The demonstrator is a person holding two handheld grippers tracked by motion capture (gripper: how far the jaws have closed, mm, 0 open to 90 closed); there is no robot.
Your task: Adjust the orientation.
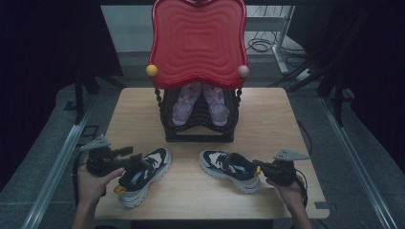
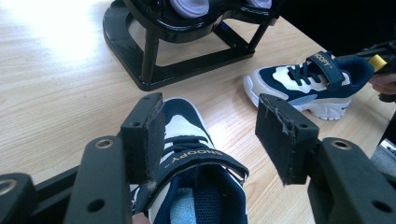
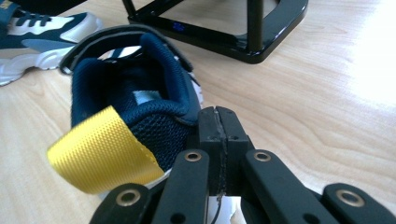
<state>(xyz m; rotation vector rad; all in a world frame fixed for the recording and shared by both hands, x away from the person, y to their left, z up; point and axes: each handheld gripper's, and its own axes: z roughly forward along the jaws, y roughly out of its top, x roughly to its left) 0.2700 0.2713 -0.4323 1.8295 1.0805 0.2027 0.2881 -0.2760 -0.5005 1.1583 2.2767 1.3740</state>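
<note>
Two navy-and-white sneakers lie on the wooden table [image 1: 267, 119]. The left sneaker [image 1: 143, 174] sits under my left gripper [image 1: 133, 160]. In the left gripper view that gripper [image 2: 212, 135] is open and straddles the strap and tongue of this sneaker [image 2: 187, 140], one pad resting against the strap's side. The right sneaker [image 1: 229, 169] has a yellow heel tab [image 3: 102, 149]. My right gripper [image 3: 217, 123] is shut at that sneaker's heel collar [image 3: 140, 93], just beside the tab; nothing shows between its pads. From above, the right gripper [image 1: 260, 169] meets the heel.
A black shoe rack [image 1: 198, 136] with a red wavy top [image 1: 198, 38] stands at the back middle and holds a lilac pair of shoes [image 1: 184, 107]. Its base [image 2: 154, 70] lies just beyond both sneakers. Table edges run close behind both hands.
</note>
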